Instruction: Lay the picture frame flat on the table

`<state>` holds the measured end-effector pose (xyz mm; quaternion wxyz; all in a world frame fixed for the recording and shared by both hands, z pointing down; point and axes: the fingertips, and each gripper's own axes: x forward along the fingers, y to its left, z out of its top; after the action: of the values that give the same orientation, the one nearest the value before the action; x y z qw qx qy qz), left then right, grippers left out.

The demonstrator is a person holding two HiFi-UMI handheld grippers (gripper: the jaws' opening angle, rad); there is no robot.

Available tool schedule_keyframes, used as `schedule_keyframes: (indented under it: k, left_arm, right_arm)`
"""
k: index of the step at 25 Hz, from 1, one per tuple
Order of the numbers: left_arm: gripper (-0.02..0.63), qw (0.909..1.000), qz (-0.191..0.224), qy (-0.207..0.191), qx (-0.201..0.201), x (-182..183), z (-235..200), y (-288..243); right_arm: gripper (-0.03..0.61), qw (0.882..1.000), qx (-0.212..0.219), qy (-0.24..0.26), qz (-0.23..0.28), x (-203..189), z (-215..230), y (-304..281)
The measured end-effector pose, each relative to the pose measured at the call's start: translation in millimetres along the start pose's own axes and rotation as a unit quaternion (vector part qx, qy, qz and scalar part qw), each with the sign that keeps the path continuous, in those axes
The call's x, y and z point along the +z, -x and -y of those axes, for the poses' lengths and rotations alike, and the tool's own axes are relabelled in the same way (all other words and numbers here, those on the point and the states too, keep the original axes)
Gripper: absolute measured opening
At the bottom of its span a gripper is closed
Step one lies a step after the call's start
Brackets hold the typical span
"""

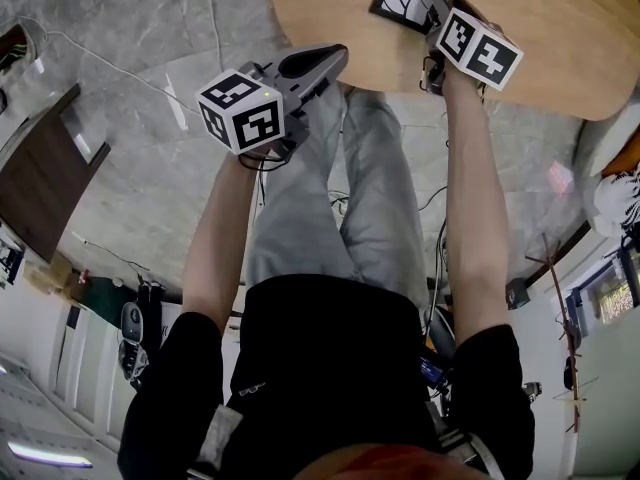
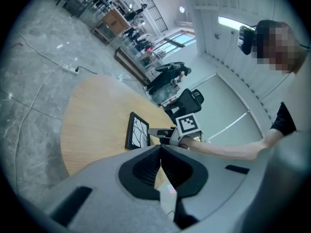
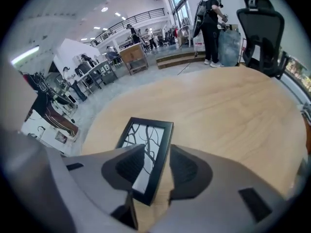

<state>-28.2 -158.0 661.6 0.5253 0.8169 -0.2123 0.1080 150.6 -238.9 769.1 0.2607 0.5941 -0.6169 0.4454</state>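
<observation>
Straddling black picture frame (image 3: 146, 135) lying flat on wooden table (image 3: 233, 115) | right gripper (image 3: 156, 152) jaws apart, not pressing it, apparently a release | left gripper (image 2: 160, 152) jaws together, empty, idle off table edge

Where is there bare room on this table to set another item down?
Nearly all the table is bare: the wide stretch from the frame out to the chair, and the wood to the frame's right. Only the near edge is crowded, where the open right gripper straddles the frame.
</observation>
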Motion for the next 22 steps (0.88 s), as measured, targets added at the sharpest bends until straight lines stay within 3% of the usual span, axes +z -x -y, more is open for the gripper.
schedule_keyframes:
  k: [3, 6, 10, 15, 19, 22]
  left_arm:
    - [0.009, 0.9971, 0.032, -0.044, 0.052, 25.9, 8.1, 1.2]
    - [0.009, 0.9885, 0.071, -0.087, 0.101, 58.7, 35.3, 9.6]
    - [0.009, 0.9679, 0.142, -0.129, 0.162, 113.7, 84.8, 31.3]
    - [0.009, 0.9437, 0.229, -0.148, 0.187, 172.0, 180.3, 71.2]
    - [0.009, 0.9117, 0.287, -0.215, 0.201, 234.7, 253.7, 100.9]
    - [0.009, 0.8869, 0.319, -0.264, 0.205, 264.6, 302.3, 117.7]
  right_arm:
    - [0.033, 0.998, 0.013, -0.018, 0.055, 21.4, -6.8, 32.2]
    - [0.014, 0.992, 0.05, -0.04, 0.105, 39.4, -19.8, 82.0]
    - [0.012, 0.977, 0.086, -0.039, 0.189, 81.1, -38.5, 163.1]
    - [0.012, 0.951, 0.104, -0.037, 0.289, 143.3, -57.2, 288.4]
    - [0.012, 0.919, 0.109, 0.012, 0.378, 217.0, -78.5, 378.3]
    - [0.012, 0.894, 0.108, 0.04, 0.433, 249.7, -95.8, 438.9]
